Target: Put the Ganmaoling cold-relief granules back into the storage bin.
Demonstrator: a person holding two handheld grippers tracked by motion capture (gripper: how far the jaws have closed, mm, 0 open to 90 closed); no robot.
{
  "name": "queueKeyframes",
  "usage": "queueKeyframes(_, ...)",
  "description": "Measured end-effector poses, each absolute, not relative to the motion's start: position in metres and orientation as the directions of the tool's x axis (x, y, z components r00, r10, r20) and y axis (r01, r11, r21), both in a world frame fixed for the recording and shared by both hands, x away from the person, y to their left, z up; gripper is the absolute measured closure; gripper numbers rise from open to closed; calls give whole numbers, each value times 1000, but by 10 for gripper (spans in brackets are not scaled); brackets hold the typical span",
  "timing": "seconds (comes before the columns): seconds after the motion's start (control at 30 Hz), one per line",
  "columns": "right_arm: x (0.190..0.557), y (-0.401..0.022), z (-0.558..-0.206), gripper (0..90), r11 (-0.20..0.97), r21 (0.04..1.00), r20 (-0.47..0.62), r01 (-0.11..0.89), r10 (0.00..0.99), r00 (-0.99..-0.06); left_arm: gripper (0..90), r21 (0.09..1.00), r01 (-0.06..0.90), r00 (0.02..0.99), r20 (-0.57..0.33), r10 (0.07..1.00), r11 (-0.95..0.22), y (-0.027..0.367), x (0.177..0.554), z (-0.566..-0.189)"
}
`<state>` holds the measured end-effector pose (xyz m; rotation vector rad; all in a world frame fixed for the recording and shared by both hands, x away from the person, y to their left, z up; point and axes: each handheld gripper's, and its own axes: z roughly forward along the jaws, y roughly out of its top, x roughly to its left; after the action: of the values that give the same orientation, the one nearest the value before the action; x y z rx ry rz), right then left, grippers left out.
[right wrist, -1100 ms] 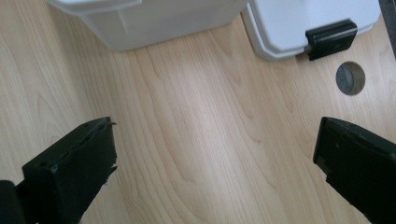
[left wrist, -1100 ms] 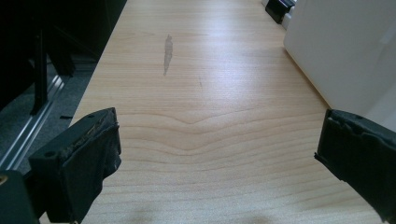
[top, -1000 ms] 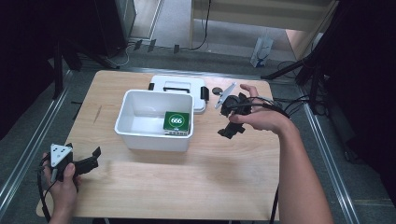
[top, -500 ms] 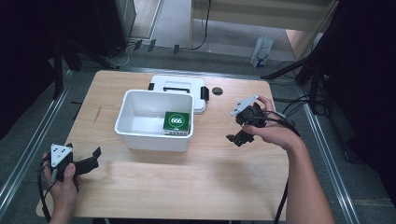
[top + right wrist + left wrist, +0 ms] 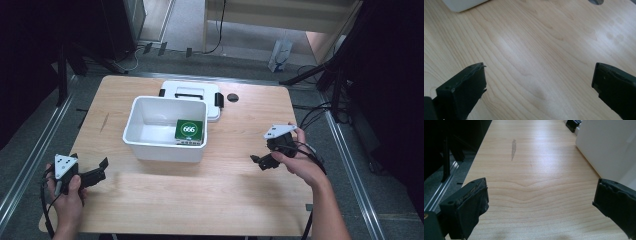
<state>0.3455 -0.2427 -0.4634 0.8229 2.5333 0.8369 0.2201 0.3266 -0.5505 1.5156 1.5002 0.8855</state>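
Item inspected: white plastic bin (image 5: 167,131), open-topped, standing mid-table toward the far side, with a green card or packet marked "666" (image 5: 189,131) lying inside at its right. Judged light, rigid, smooth-walled; best taken by the rim. Its white lid (image 5: 192,95) lies touching behind it.

Left gripper (image 5: 95,173), near left, jaws wide apart, empty. Right gripper (image 5: 264,161), right of bin, jaws wide apart, empty. Wooden table (image 5: 235,190) otherwise bare.
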Motion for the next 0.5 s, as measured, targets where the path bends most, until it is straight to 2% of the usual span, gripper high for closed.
queueKeyframes(0.5,306,-285,-521,0,457,735,-44,501,769,-637,0,904,427,50,-59,997,32,326,220,-551)
